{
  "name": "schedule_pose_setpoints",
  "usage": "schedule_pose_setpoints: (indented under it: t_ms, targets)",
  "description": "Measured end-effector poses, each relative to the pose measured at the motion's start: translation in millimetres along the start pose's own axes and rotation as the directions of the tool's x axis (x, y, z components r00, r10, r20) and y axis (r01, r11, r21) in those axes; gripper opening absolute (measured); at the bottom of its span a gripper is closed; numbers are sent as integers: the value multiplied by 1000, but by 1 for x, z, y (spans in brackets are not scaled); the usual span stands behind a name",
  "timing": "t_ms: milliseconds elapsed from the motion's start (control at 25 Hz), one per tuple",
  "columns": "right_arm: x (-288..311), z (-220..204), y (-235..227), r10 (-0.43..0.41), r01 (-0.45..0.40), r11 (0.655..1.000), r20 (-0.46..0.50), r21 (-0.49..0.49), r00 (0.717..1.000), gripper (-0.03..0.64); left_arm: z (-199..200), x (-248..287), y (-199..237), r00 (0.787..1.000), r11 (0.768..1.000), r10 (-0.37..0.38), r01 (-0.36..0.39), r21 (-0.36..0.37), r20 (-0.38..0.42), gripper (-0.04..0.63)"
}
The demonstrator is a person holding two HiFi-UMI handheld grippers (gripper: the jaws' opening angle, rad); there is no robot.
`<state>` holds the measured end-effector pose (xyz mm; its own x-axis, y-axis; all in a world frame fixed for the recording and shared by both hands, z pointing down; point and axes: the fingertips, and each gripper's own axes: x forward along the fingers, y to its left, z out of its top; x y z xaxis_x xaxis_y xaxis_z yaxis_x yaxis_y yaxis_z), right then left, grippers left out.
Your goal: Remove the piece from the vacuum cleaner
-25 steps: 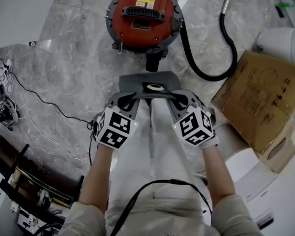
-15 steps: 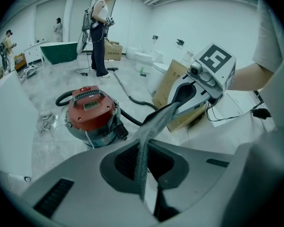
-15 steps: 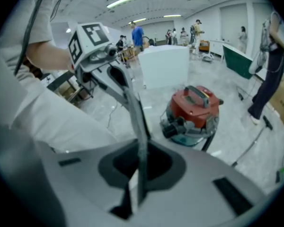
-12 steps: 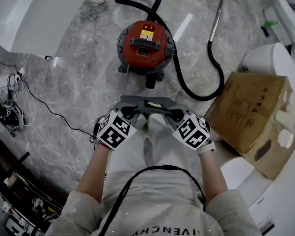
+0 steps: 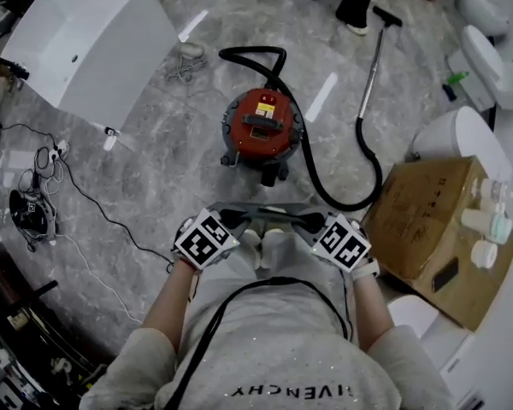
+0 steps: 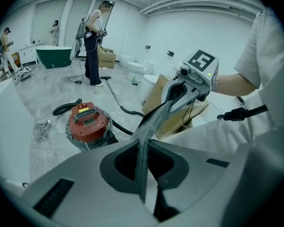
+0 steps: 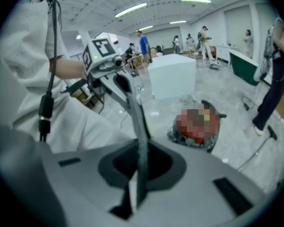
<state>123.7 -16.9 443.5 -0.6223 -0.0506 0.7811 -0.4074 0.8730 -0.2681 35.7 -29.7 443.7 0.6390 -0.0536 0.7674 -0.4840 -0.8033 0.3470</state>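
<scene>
Starting at the far left of the head view, a white tub stands on the grey marble floor. Below it, loose cables trail to a small black device. Next comes the left gripper, its jaws closed on the left edge of the grey piece. In the left gripper view that thin sheet runs edge-on from between the jaws up toward the other gripper. The piece hangs in the air in front of the person's body, spanning the two grippers. It is well apart from the red vacuum cleaner, which sits on the floor beyond it. A black hose curls from the vacuum's front round to the right and joins a metal wand lying on the floor. The right gripper has its jaws clamped on the piece's right edge. Near that arm stands a cardboard box with some bottles on its far end, and white toilets line the right edge
</scene>
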Motion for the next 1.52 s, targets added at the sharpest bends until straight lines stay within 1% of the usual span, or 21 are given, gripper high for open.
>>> schedule_pose_setpoints:
  t_ms: [160, 360, 520, 680, 800, 960, 1120, 1200, 1360, 1520]
  targets:
    - [-22, 16, 14, 10, -10, 1000, 11, -17, 1000, 26, 15, -25, -9, 1000, 999, -11, 10, 31, 9, 31]
    - [-53, 40, 11, -1, 2, 1000, 36, -30, 999, 26, 49, -50, -14, 997, 998, -27, 23, 63, 67, 31]
    - [-72, 53, 18, -10, 13, 999, 50, -48, 999, 26, 60, -71, -24, 993, 999, -19, 14, 46, 121, 31]
    - [-86, 68, 26, -22, 25, 998, 58, -60, 998, 26, 69, -89, -29, 986, 1000, 10, -10, -2, 167, 31]
    - [-99, 78, 27, -28, 32, 997, 67, -67, 997, 26, 79, -101, -35, 982, 1000, 6, -3, -19, 190, 31]
    - [-120, 94, 30, -12, 18, 998, 98, -65, 995, 26, 94, -121, -42, 981, 1000, -4, 3, 7, 196, 31]
    - [-140, 120, 26, -25, 38, 994, 114, -106, 993, 26, 118, -144, -38, 970, 999, -4, -6, 40, 241, 31]
    - [-146, 128, 29, -23, 37, 994, 134, -101, 991, 26, 121, -151, -39, 963, 1000, -1, -6, 25, 268, 31]
    - [-159, 143, 26, -24, 39, 996, 173, -84, 985, 26, 133, -164, -38, 949, 1000, 14, -4, -30, 315, 31]
    - [-173, 162, 20, -39, 57, 995, 215, -78, 976, 26, 148, -178, -35, 935, 998, 5, 19, -63, 354, 31]
